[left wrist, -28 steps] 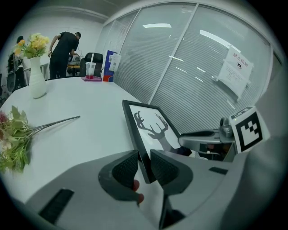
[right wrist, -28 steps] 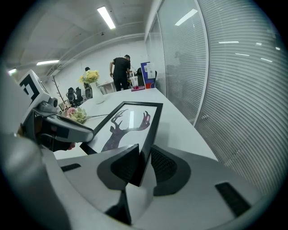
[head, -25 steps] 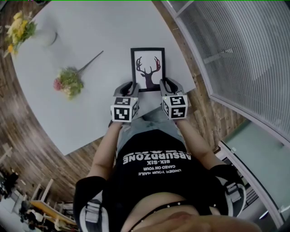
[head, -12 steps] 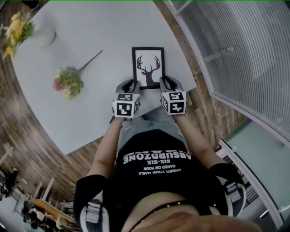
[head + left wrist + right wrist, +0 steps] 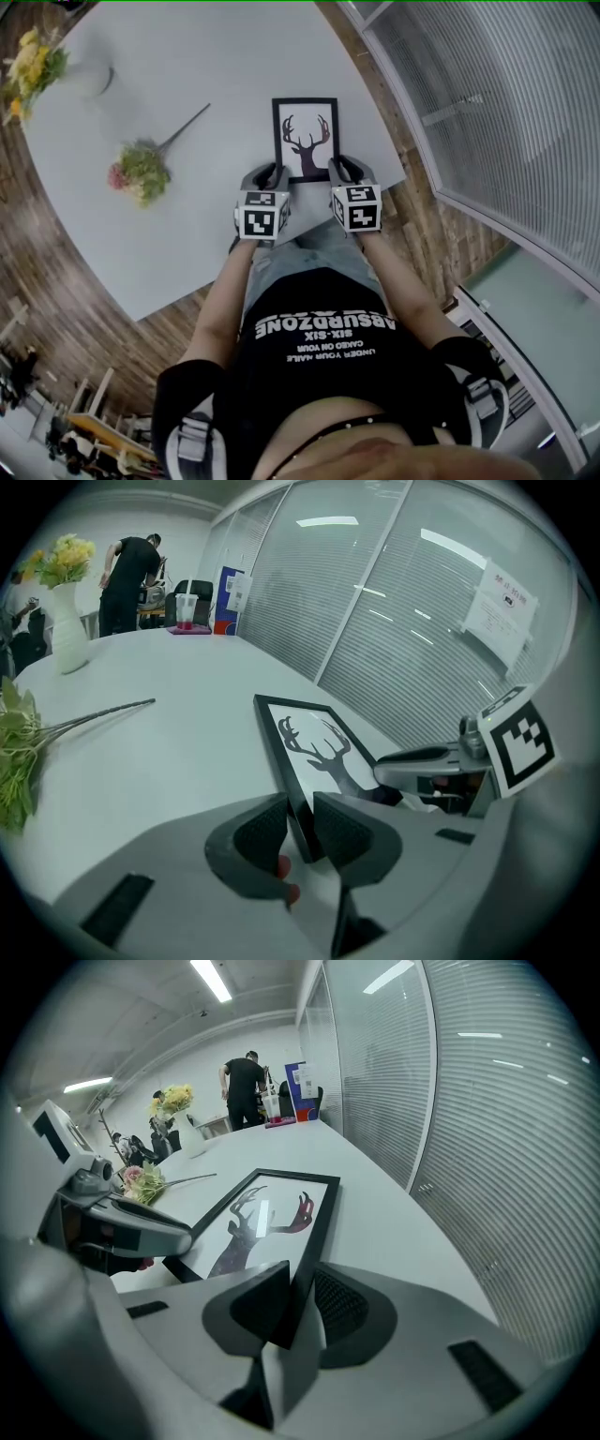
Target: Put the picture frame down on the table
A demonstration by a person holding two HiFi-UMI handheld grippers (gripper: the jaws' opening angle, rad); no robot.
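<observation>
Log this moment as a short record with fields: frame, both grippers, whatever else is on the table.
frame: deer print, black border, at near edge of table
left hand-held gripper: shut on frame's near left corner
right hand-held gripper: shut on frame's near right corner
also on table: flower bunch lying loose; vase of yellow flowers

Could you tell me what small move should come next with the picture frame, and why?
Probably ease the near edge down until it rests, before releasing. The black-framed deer picture looks almost flat on the grey table, while the left gripper and right gripper each clamp a near corner.
</observation>
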